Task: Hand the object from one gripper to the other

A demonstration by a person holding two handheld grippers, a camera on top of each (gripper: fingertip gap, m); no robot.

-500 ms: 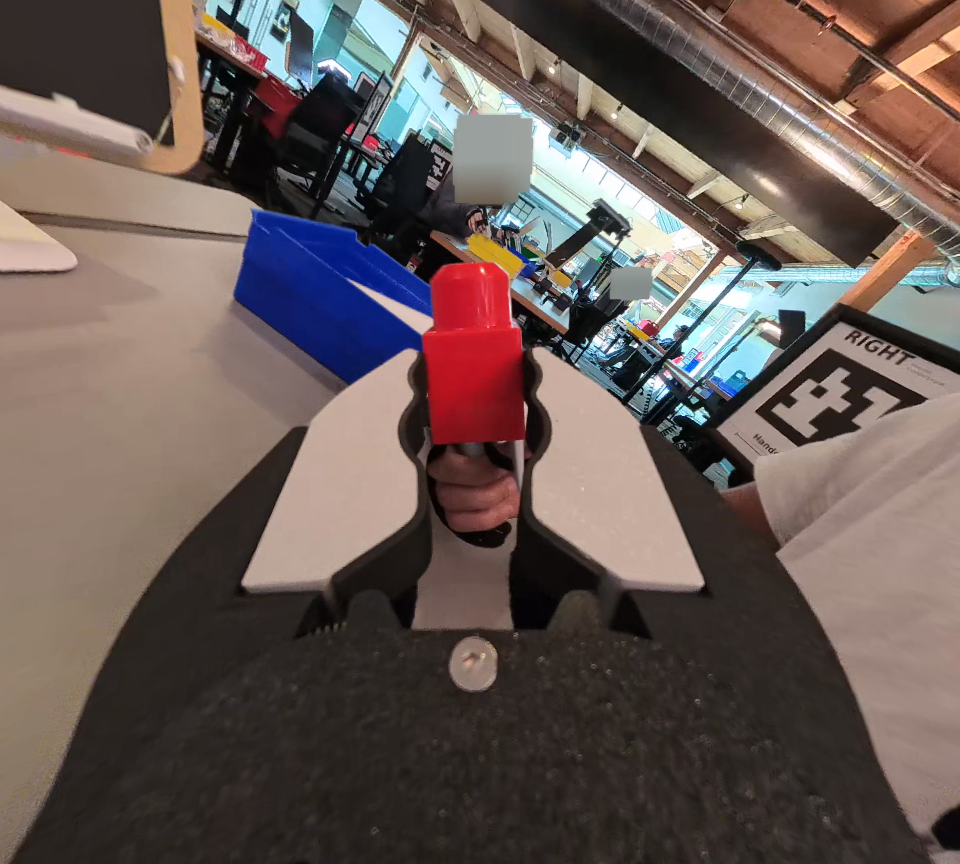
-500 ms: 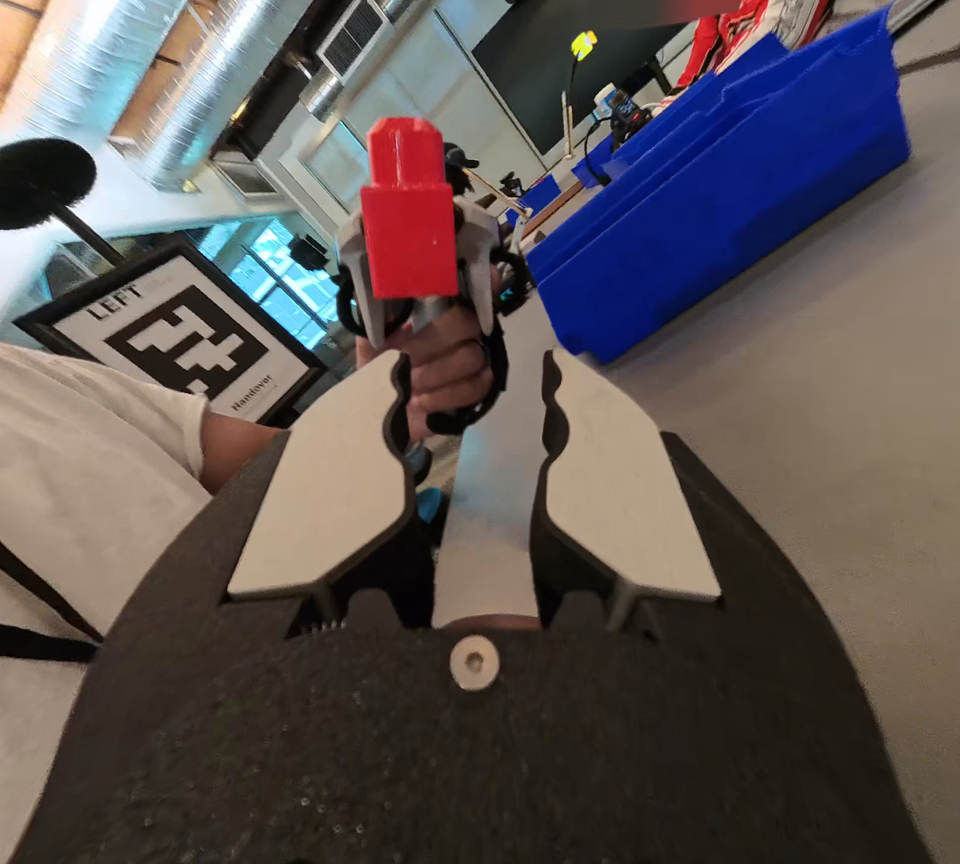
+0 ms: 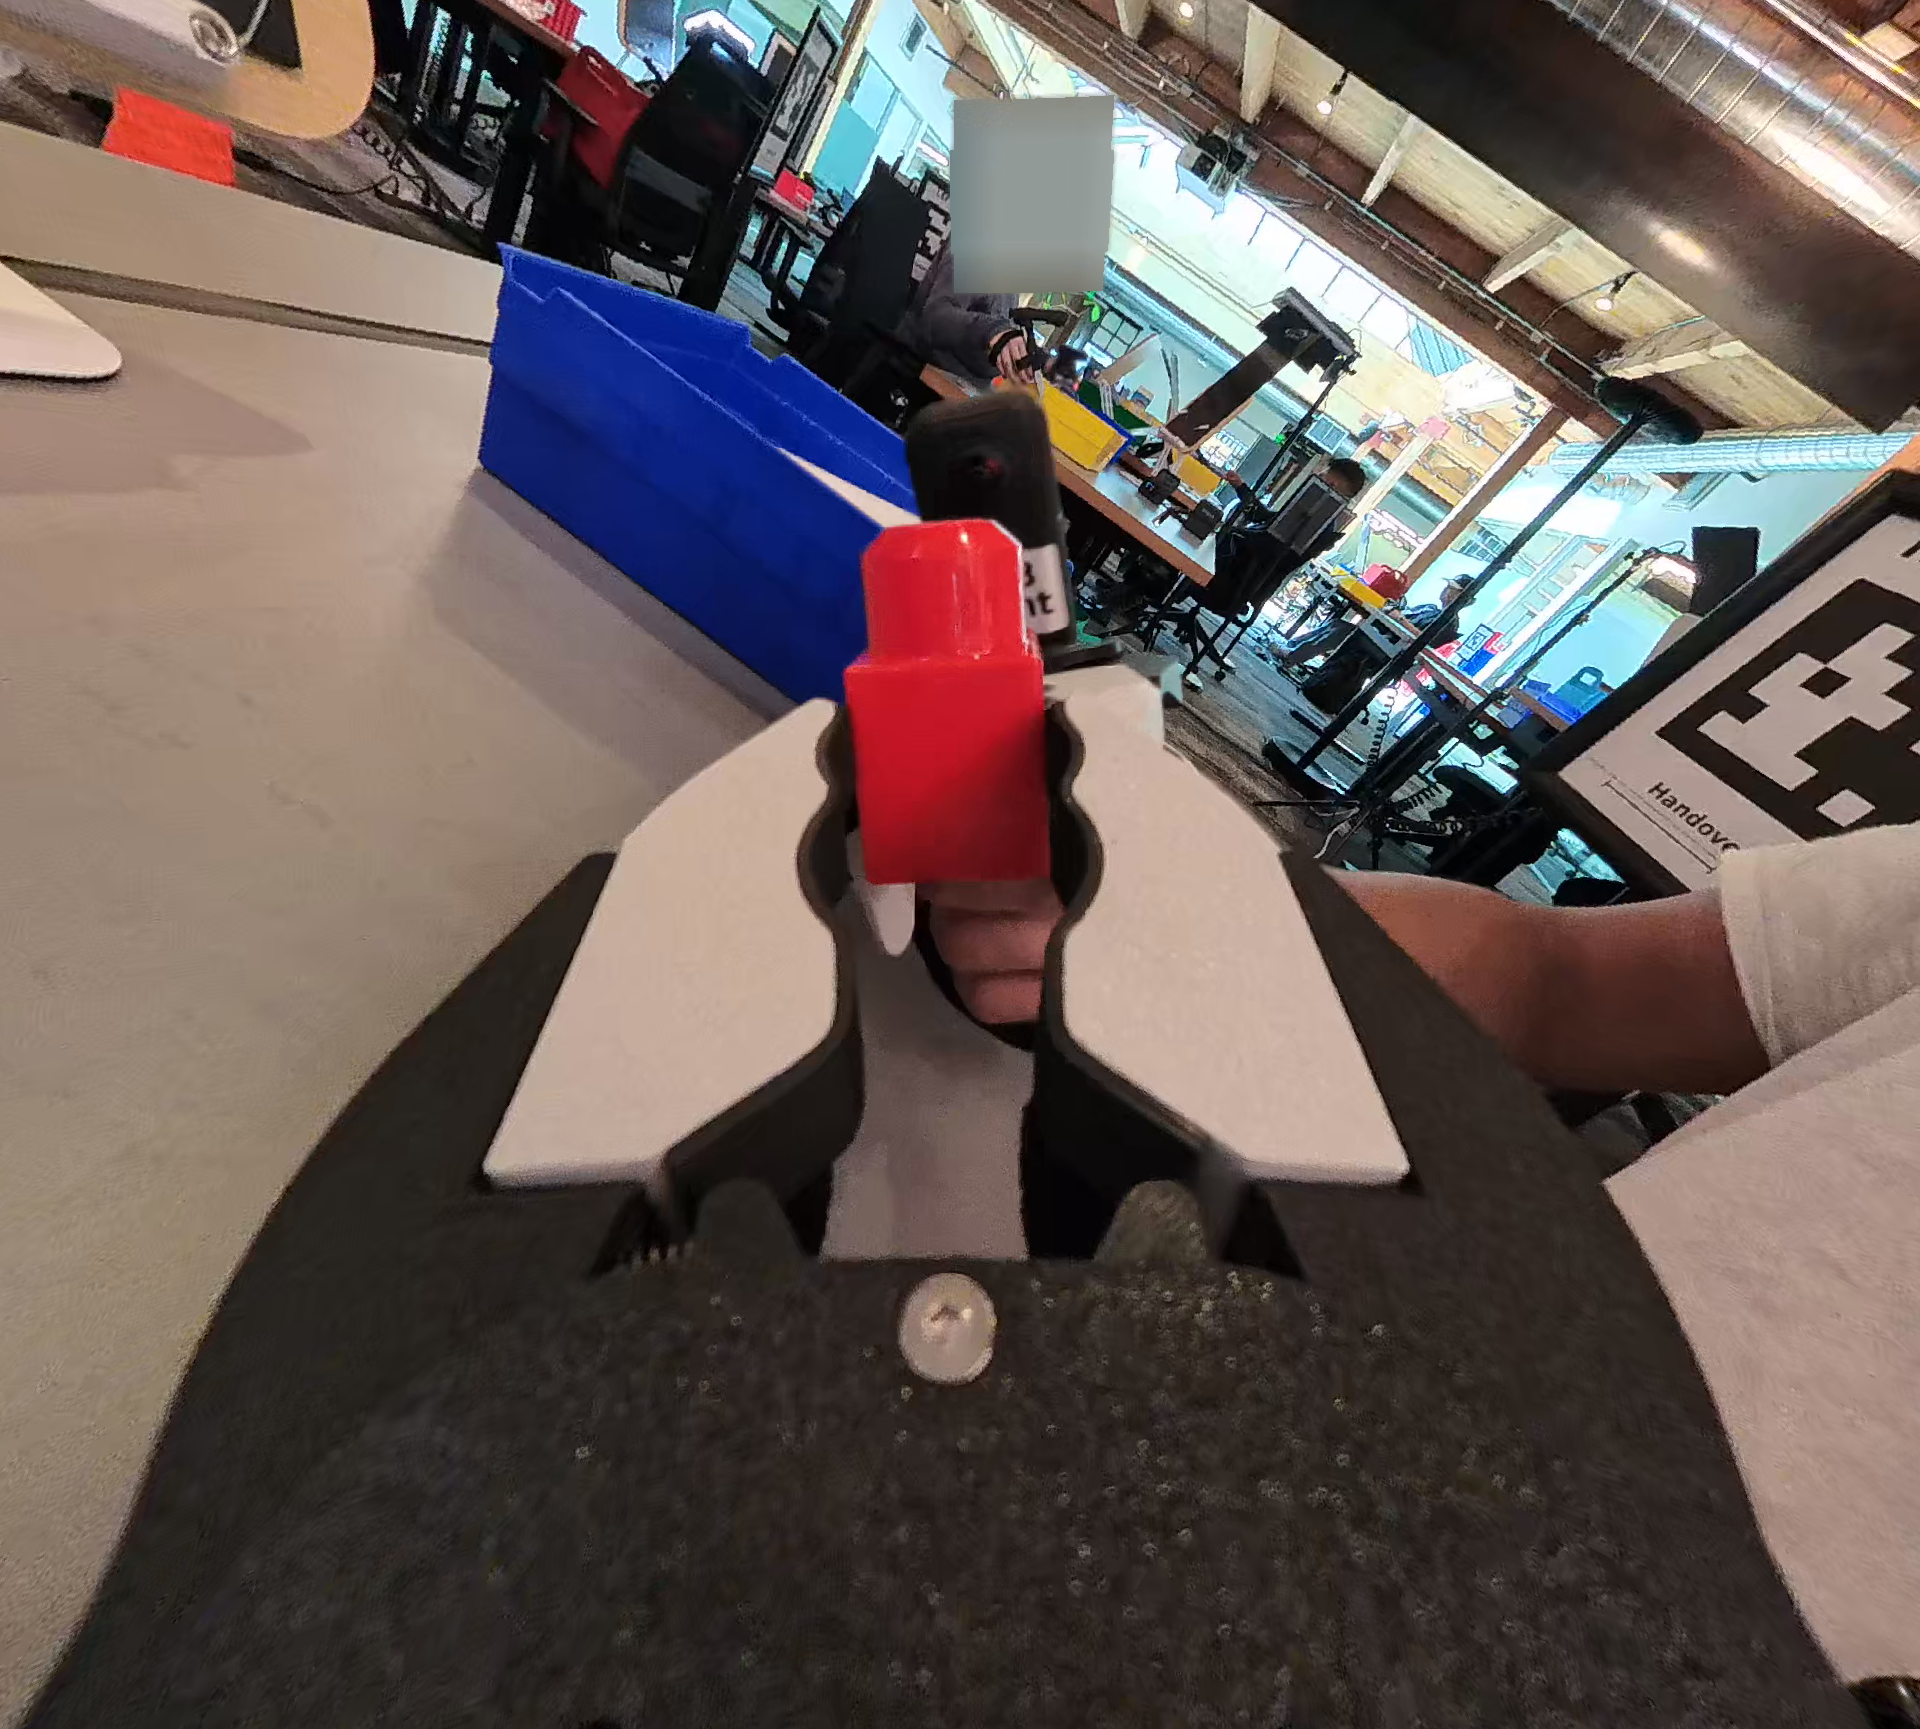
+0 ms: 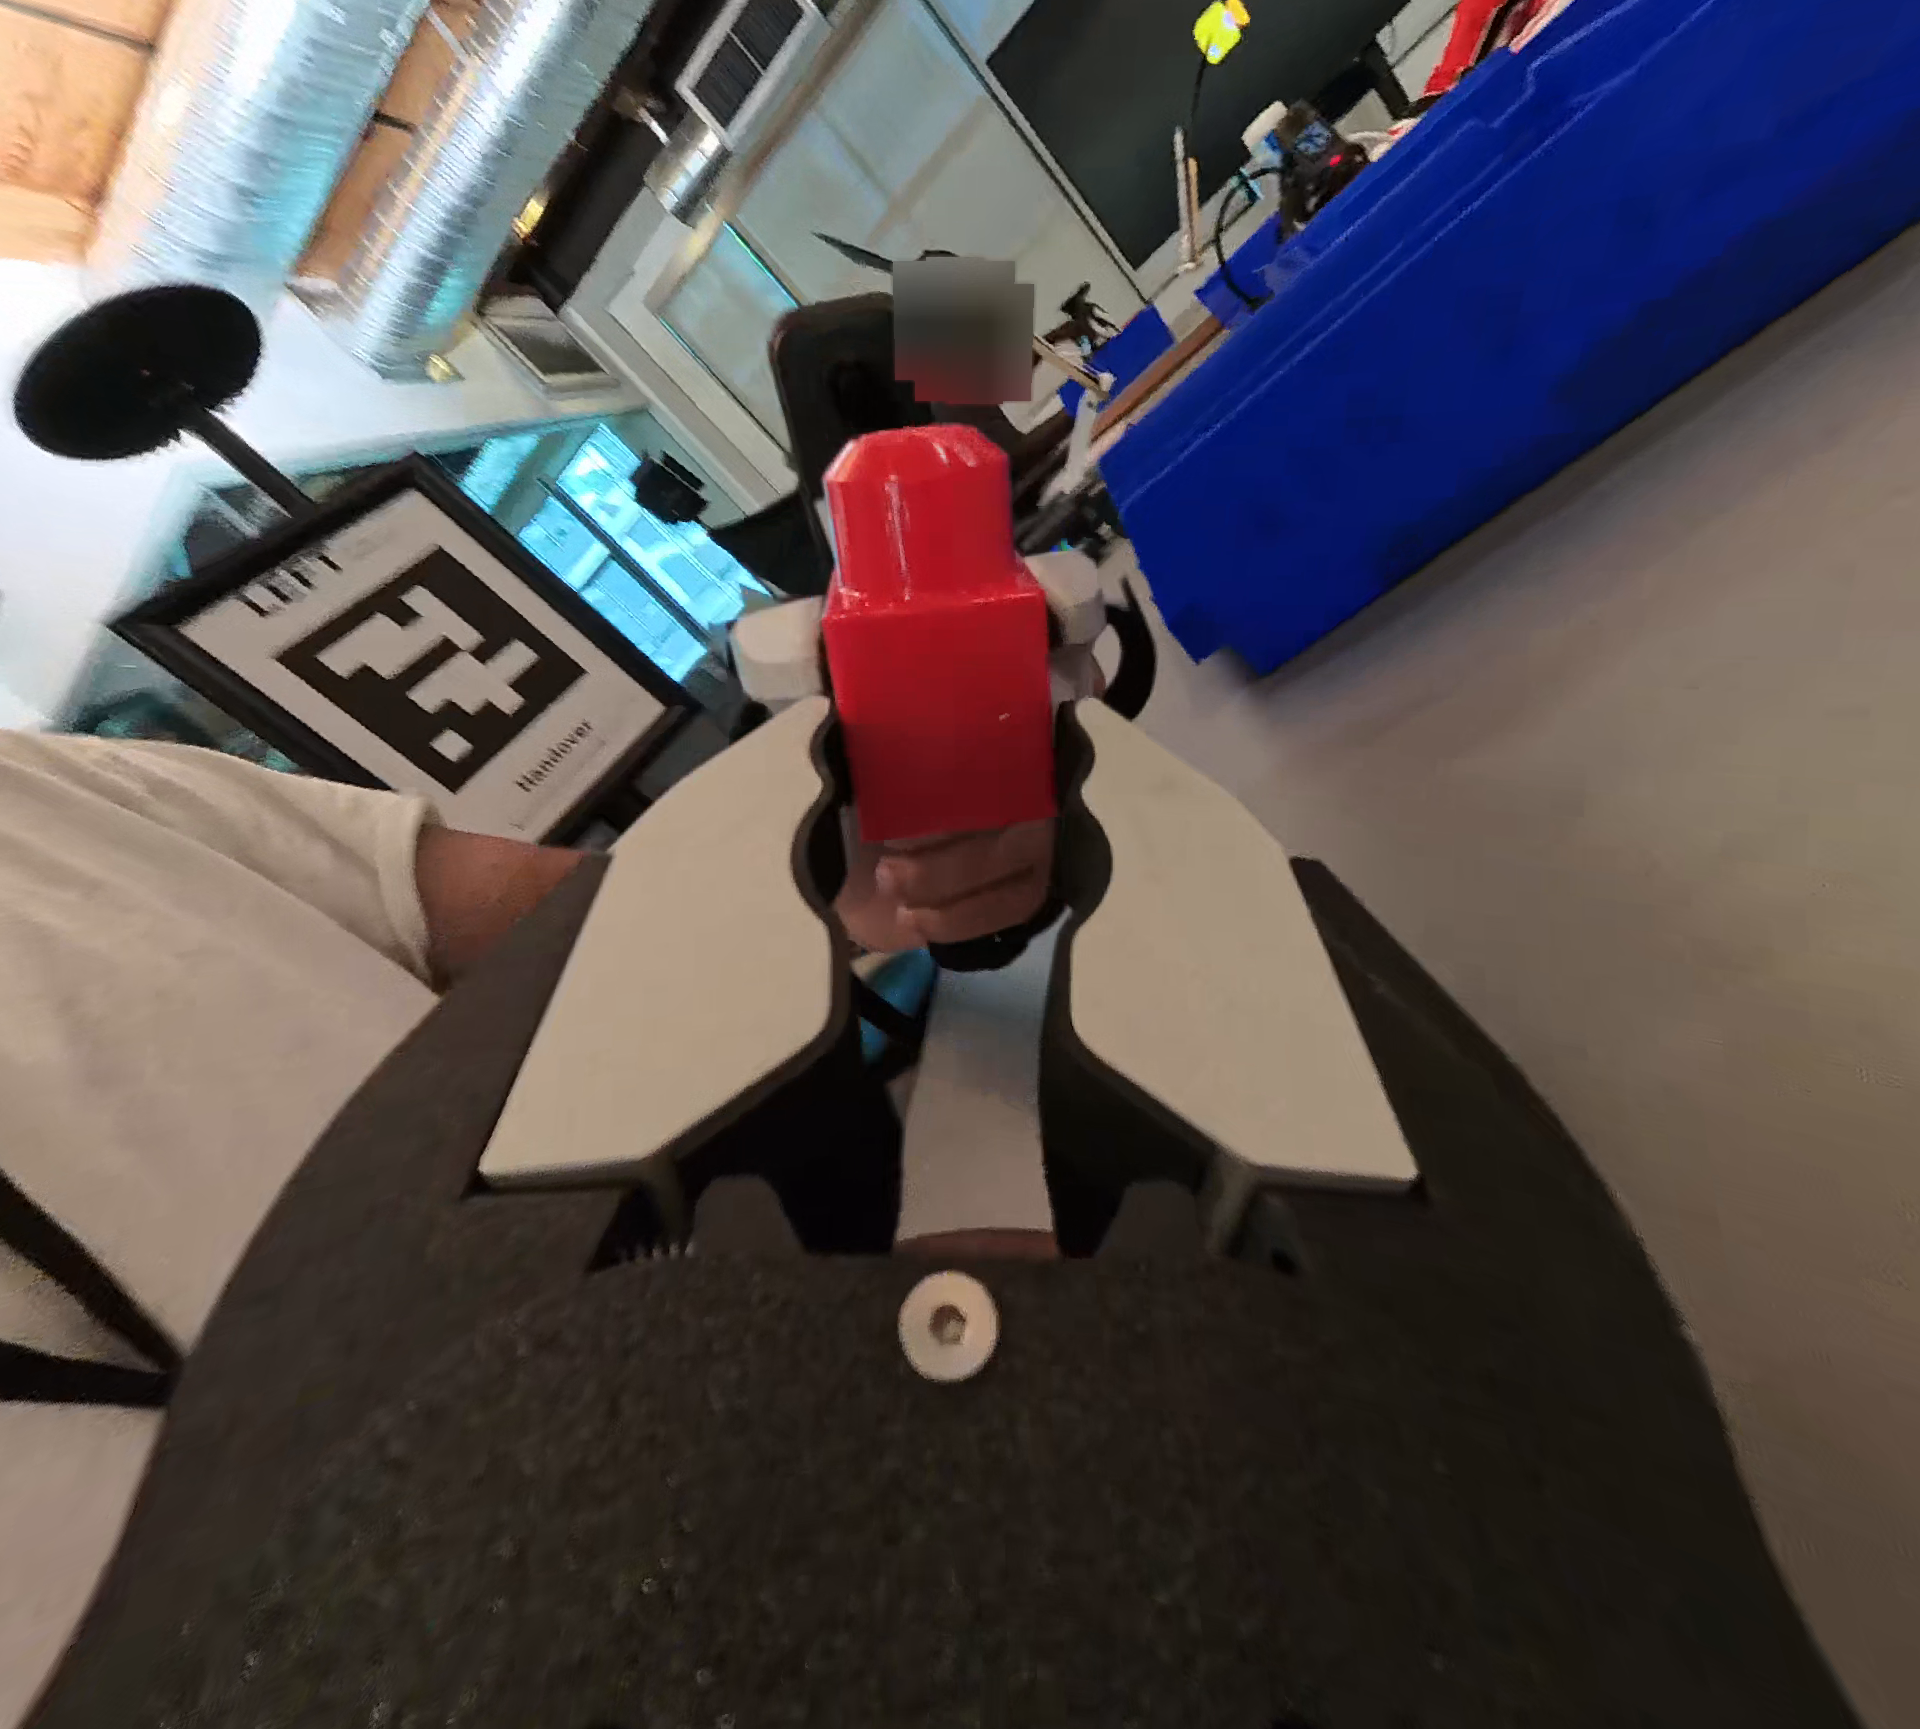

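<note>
Two grippers meet on one block, held up in the air over a grey table (image 3: 260, 796). A blue bin (image 3: 665, 474) sits on the table ahead and to the left of the left gripper (image 3: 945, 708), well apart from the exchange.

The left gripper is clamped on the red block (image 3: 940, 775), with a finger flat against each side of the square body. The right gripper (image 4: 948, 723) faces it from the opposite side. In the right wrist view its own fingers flank the same square body, and their inner edges sit right at the block's sides. I cannot tell whether they are pressing yet or only bracketing it.

The block stands upright between both pairs of fingers. Its long axis runs straight up, across the line along which each gripper points, and its round stud is on top, clear of all four fingers. It sits at the fingertips of each gripper rather than deep in the throat. The white tips of the left gripper's fingers (image 4: 774, 656) show just behind the block in the right wrist view.

Judging by this, the next move depends on the right gripper getting a firm hold before the left lets go.
</note>
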